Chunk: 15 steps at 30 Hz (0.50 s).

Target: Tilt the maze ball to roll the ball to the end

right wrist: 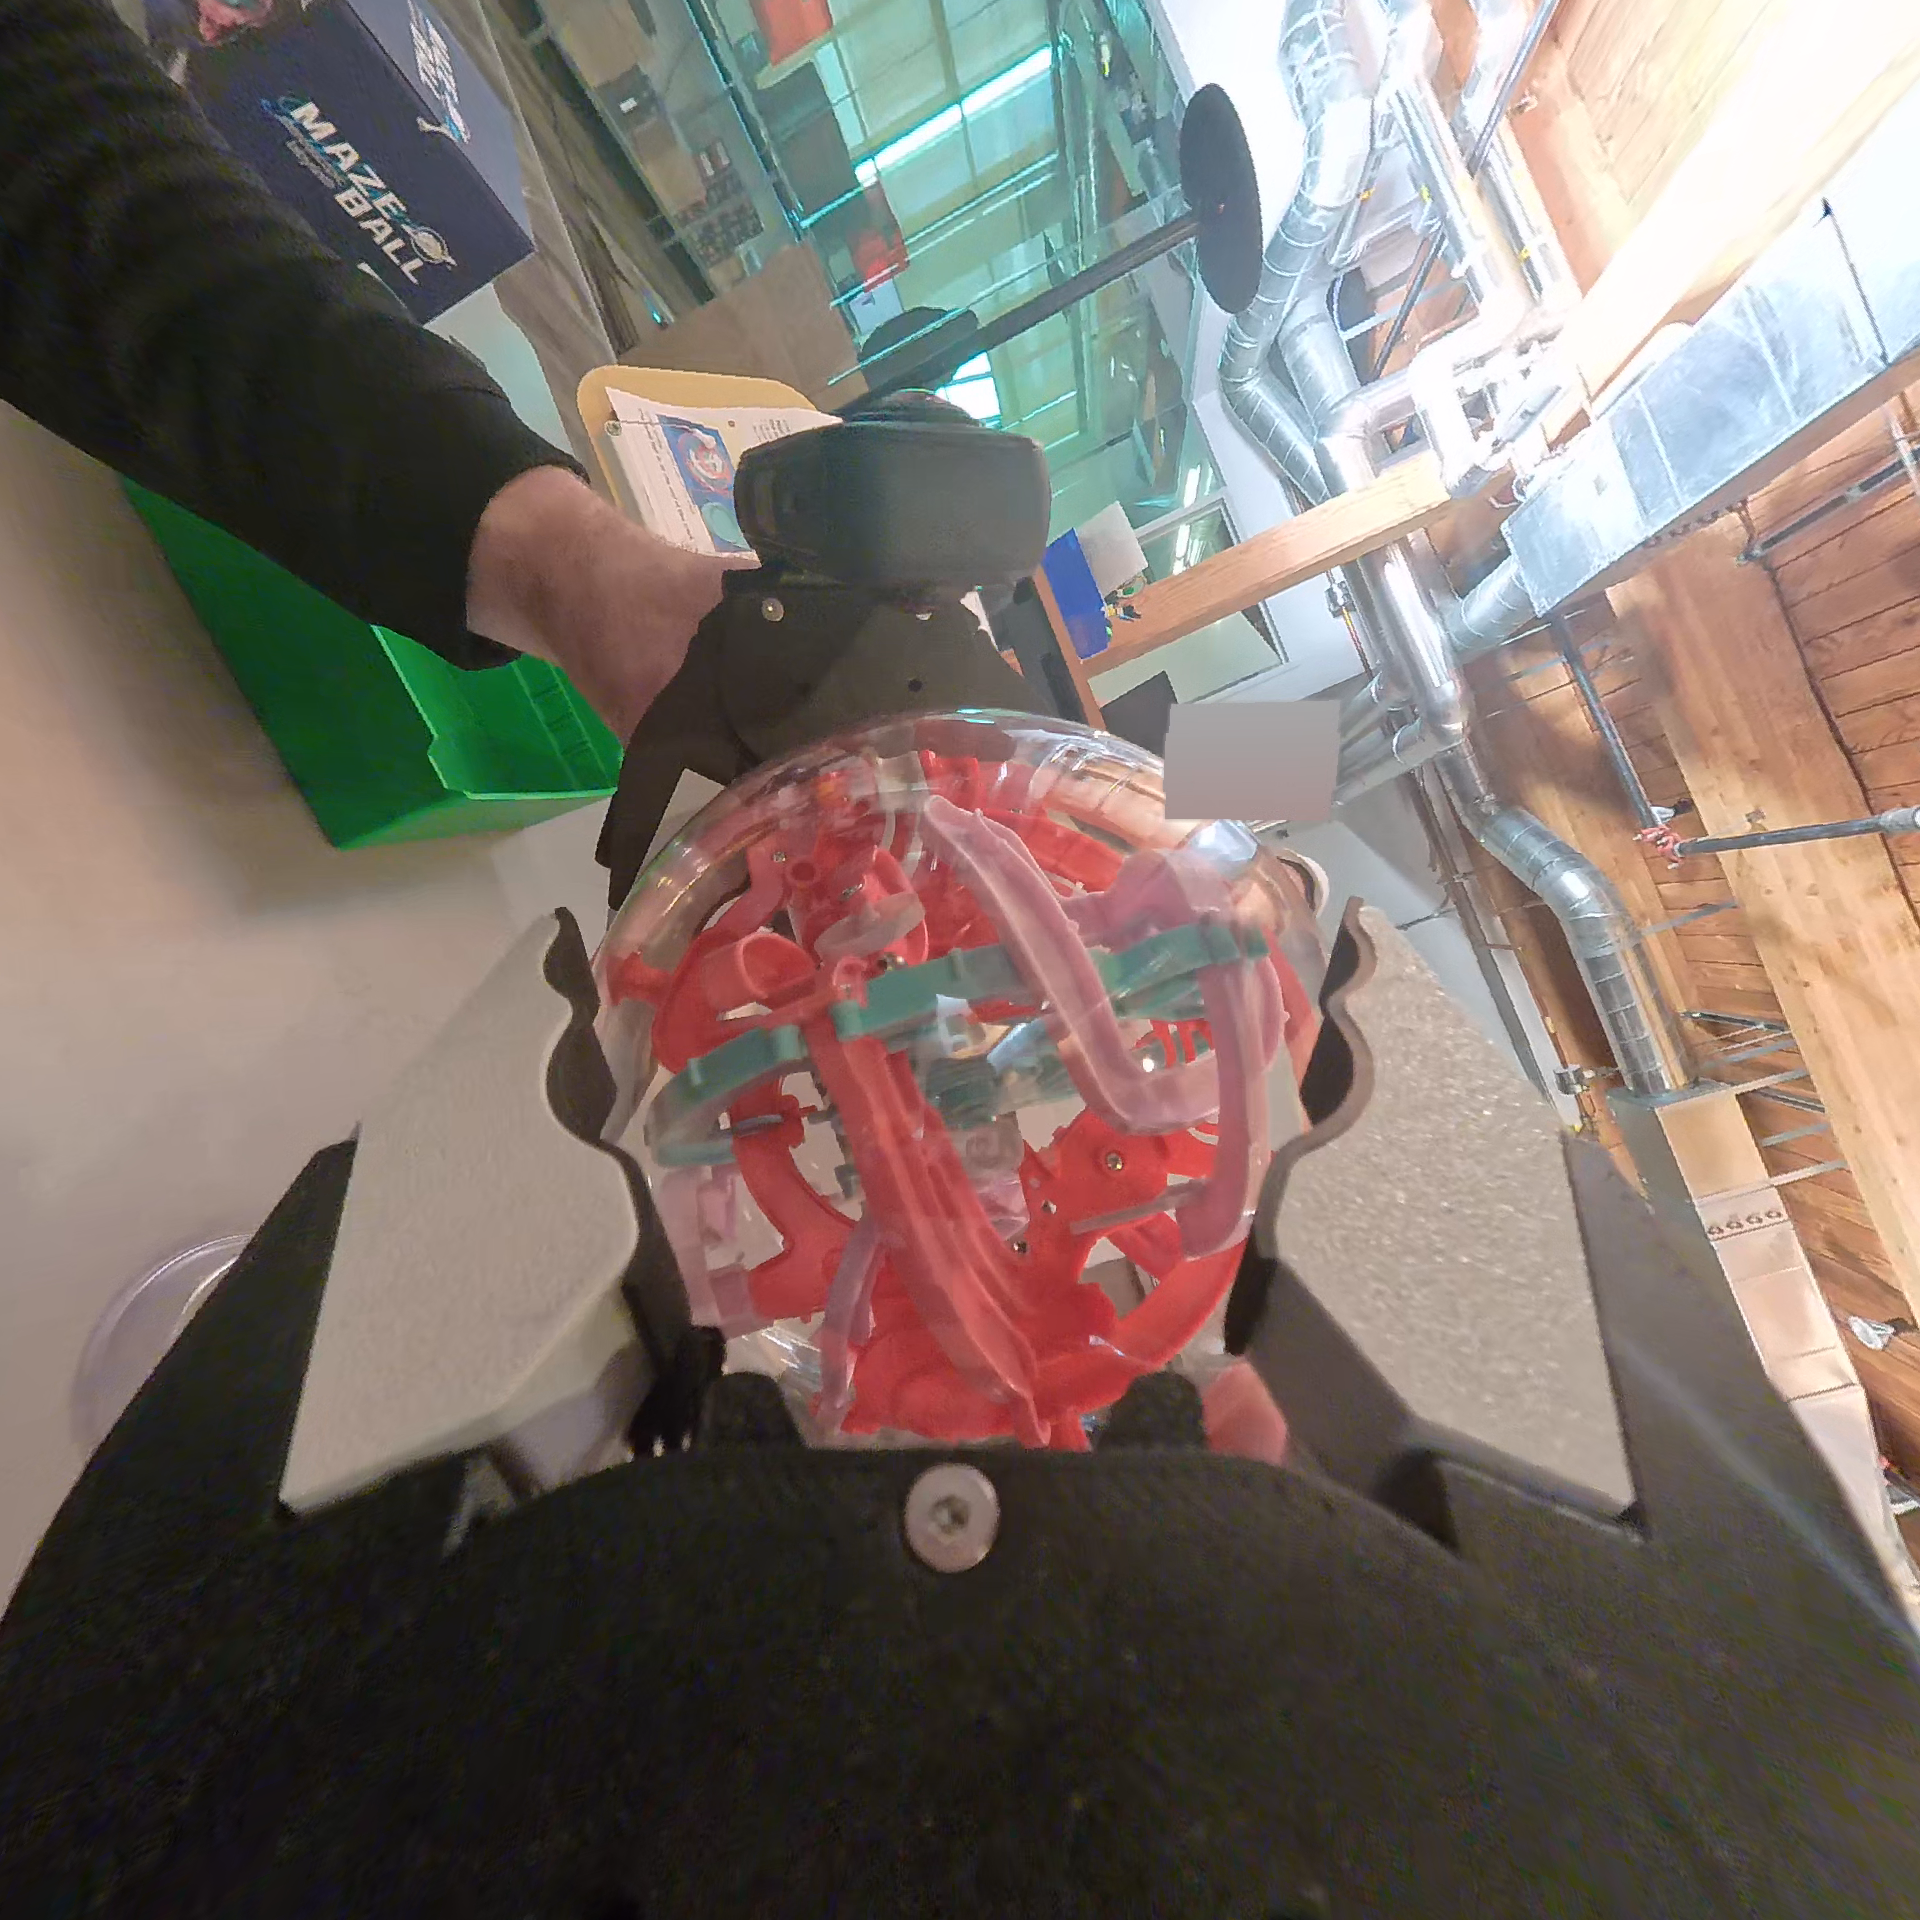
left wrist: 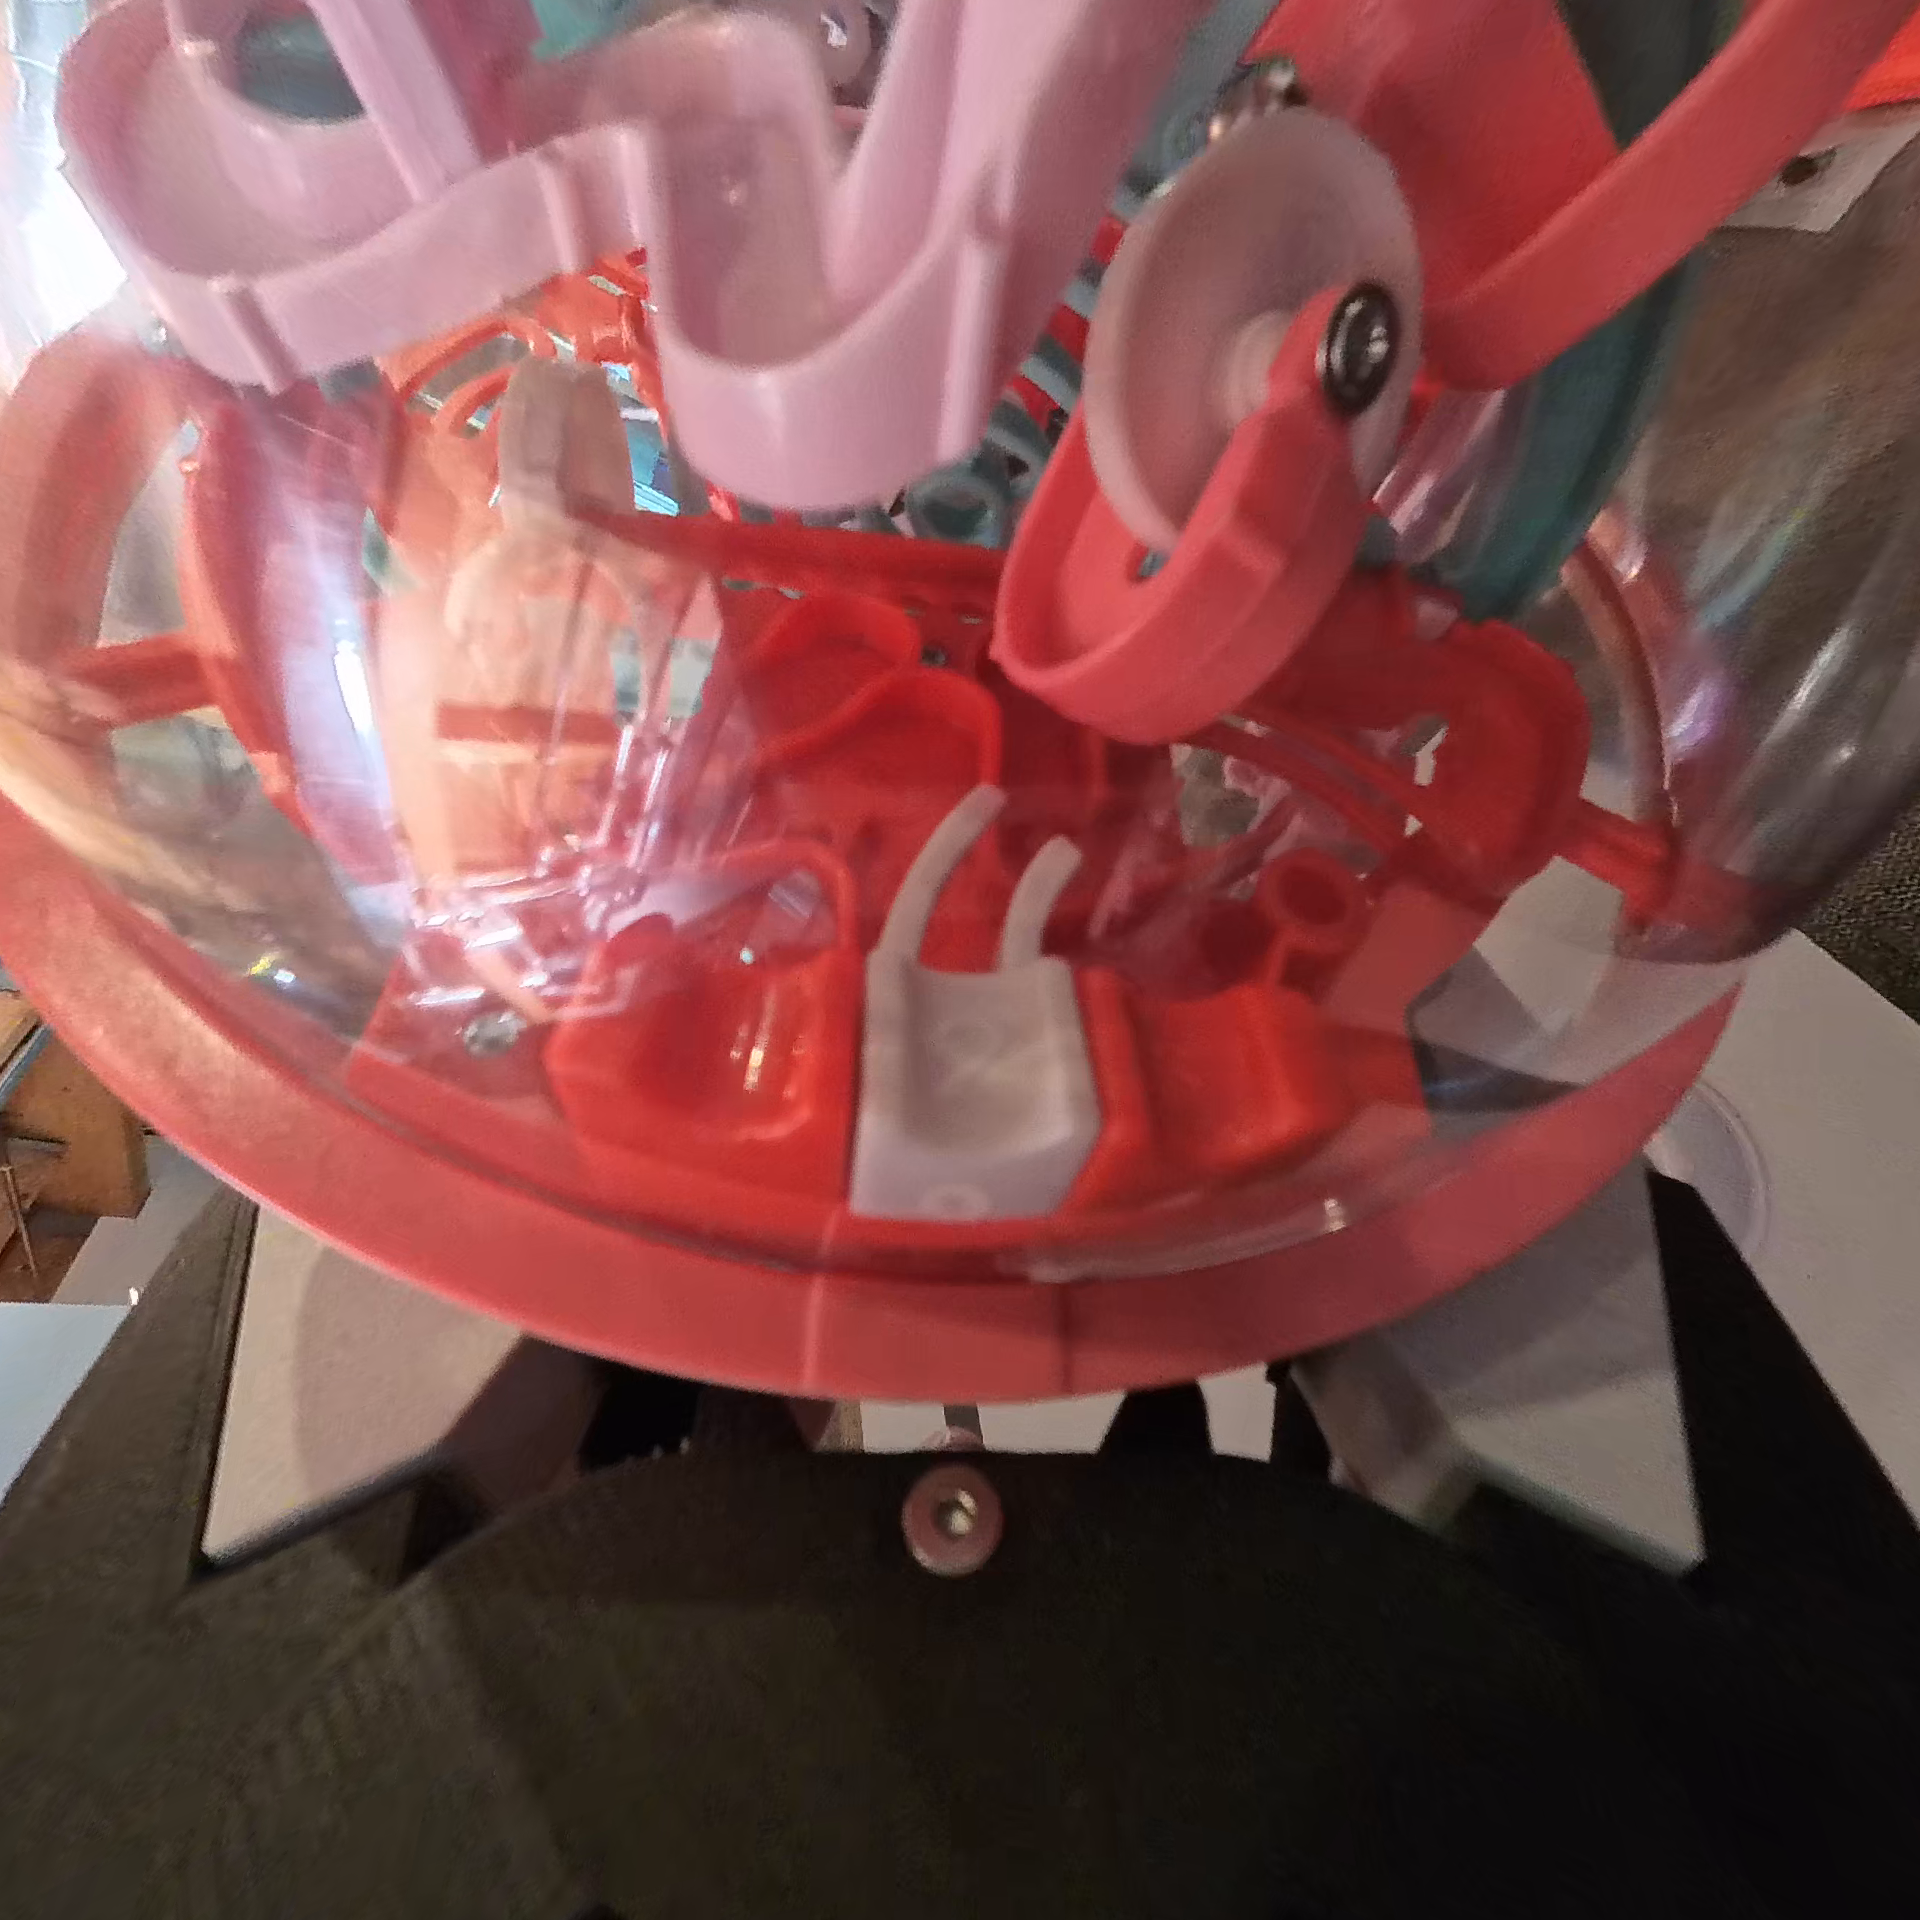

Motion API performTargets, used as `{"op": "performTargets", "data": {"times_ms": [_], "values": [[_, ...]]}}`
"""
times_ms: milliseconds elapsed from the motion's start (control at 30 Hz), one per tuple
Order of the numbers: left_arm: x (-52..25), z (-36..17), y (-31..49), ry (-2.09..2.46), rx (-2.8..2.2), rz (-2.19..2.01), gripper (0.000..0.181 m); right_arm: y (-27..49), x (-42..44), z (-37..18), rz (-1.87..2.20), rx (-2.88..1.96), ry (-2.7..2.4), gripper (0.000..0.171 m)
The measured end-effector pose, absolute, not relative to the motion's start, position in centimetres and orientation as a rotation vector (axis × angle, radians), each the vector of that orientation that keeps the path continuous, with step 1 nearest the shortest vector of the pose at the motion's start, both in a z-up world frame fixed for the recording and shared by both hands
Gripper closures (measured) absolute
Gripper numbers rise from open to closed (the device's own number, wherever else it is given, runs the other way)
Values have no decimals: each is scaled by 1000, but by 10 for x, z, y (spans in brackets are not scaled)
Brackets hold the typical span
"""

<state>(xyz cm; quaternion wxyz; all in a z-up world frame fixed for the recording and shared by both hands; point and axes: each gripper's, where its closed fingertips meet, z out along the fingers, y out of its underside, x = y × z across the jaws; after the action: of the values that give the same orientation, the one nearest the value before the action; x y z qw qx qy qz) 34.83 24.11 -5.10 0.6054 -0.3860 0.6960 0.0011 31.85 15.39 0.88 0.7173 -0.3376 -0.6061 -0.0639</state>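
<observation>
The maze ball [right wrist: 956, 1091] is a clear sphere with red, pink and teal tracks inside, held in the air between both grippers. My right gripper [right wrist: 961, 935] is shut on it, one wavy black finger [right wrist: 571, 1039] on each side. My left gripper [right wrist: 831, 748], held by a hand [right wrist: 582, 592], clasps the far side. In the left wrist view the maze ball [left wrist: 935, 727] fills the frame above my left gripper [left wrist: 951, 1299]. A small dark shiny round thing [left wrist: 1361, 338] sits by a white disc; I cannot tell whether it is the ball.
A white table [right wrist: 156, 987] lies below, tilted in the right wrist view. On it are a green bin [right wrist: 416, 707], a dark blue box [right wrist: 384, 156], a printed sheet [right wrist: 675, 447] and a clear round stand [right wrist: 156, 1330], which also shows in the left wrist view [left wrist: 1714, 1153].
</observation>
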Motion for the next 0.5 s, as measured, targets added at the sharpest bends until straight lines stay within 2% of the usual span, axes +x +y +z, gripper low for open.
{"op": "performTargets", "data": {"times_ms": [500], "values": [[354,-68,246,1614,-938,-86,25,163,322,3,-82,-876,-1363,43]]}}
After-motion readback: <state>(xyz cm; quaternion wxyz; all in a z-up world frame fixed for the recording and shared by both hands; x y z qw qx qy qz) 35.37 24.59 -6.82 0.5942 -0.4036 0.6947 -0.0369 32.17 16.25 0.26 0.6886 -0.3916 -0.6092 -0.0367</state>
